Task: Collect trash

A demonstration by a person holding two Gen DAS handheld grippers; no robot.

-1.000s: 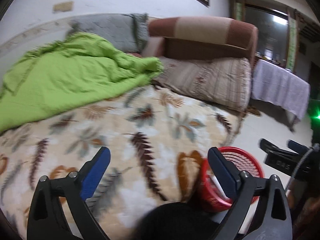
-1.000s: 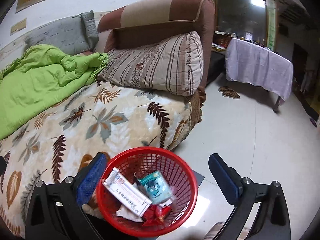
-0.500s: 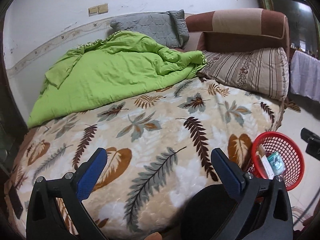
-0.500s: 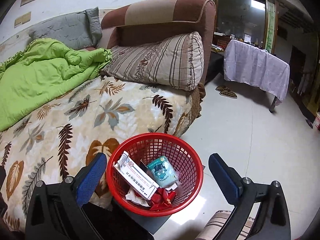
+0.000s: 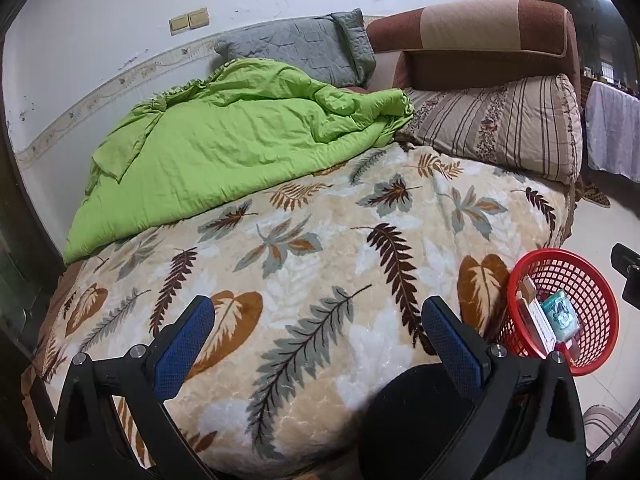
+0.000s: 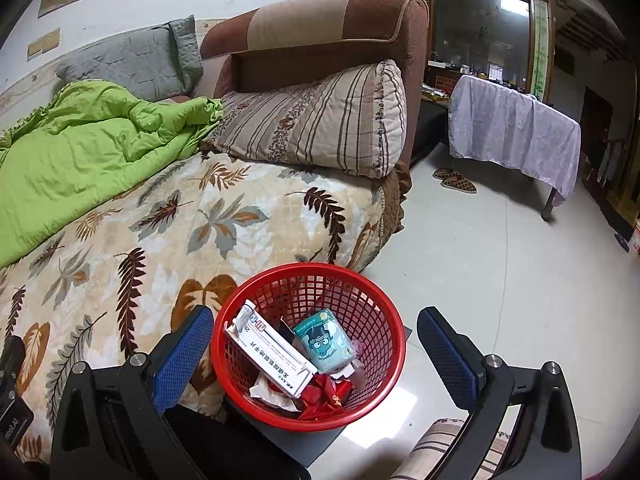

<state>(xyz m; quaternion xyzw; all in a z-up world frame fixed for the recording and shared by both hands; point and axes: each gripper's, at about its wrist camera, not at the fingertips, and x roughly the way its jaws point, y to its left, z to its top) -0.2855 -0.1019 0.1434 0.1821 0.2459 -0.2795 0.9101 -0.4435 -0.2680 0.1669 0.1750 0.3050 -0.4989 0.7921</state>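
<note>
A red mesh basket (image 6: 308,344) stands on the pale tiled floor (image 6: 480,280) just beside the edge of the bed, on what looks like a dark flat slab, though only a corner of it shows. Inside lie a long white medicine box (image 6: 272,354) leaning against the near-left wall, a teal tissue pack (image 6: 324,342) with a cartoon face beside it, crumpled white paper (image 6: 268,392) and red wrappers (image 6: 326,394) at the bottom.

The right tool (image 6: 316,354) hangs above the basket with its blue-padded jaws spread wide to either side of the rim, gripping nothing. The left tool (image 5: 316,344) is over the bed, its jaws likewise wide apart and empty, with the basket off to its right.

The bed is covered by a cream blanket (image 5: 320,260) printed with brown and grey leaves. A rumpled green quilt (image 5: 240,140) lies along its far side against the wall, a grey pillow (image 5: 300,48) stands behind it, and a striped cushion (image 6: 320,120) leans against the brown headboard (image 6: 320,28). Farther off, a bench draped in a pale lilac cloth (image 6: 516,128) stands on the floor, with a pair of slippers (image 6: 454,180) near it.
</note>
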